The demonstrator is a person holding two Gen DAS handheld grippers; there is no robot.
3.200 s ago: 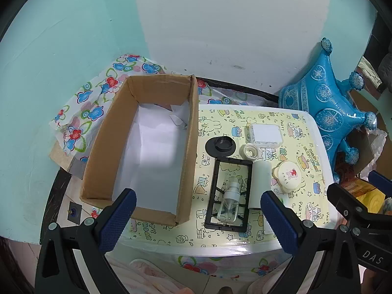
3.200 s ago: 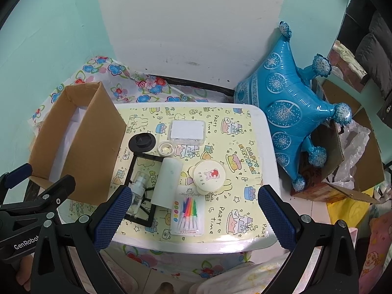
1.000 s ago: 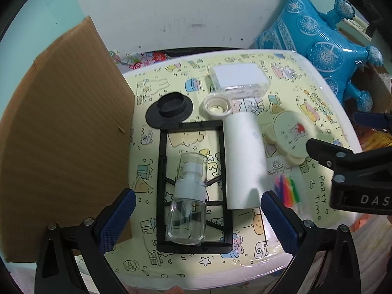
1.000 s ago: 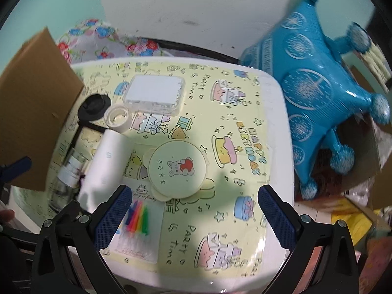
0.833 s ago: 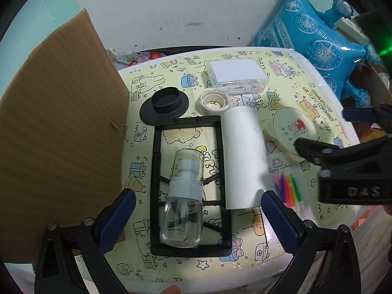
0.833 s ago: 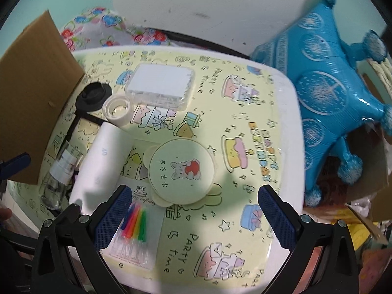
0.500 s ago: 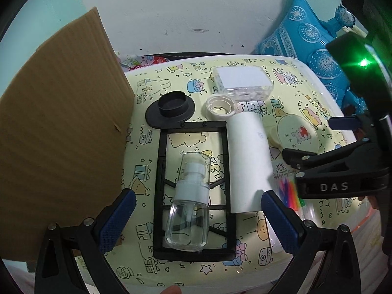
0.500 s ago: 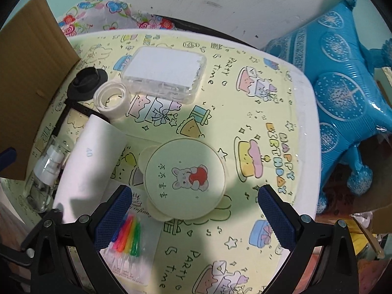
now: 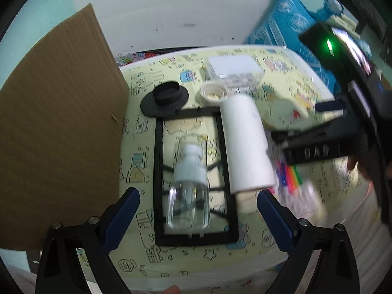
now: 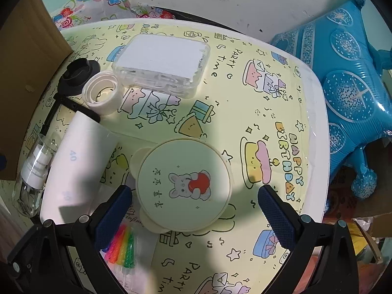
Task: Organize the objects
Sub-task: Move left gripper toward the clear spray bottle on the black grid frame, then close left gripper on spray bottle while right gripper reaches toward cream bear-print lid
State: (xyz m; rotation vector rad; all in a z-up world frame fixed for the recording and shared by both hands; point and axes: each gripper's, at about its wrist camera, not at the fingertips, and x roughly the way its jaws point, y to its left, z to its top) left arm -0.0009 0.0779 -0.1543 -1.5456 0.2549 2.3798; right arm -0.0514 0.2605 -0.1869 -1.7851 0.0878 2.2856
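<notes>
Risk: your left gripper [image 9: 198, 205], jaws closing with the clear spray bottle [image 9: 188, 186] between them but untouched, could pinch the black frame [image 9: 159, 171] beneath. Your right gripper [image 10: 194, 203], wide open and empty, brackets the round bunny-lid case [image 10: 183, 183] resting on the table [image 10: 245, 78]. Candle pack [image 10: 120, 252] partly hidden; cardboard box [image 9: 58, 127] interior unseen.

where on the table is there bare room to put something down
Free: the cloth right of the round lid and clear box, out to the table's right edge. Crowded: the left, with white roll, spray bottle and black frame.
</notes>
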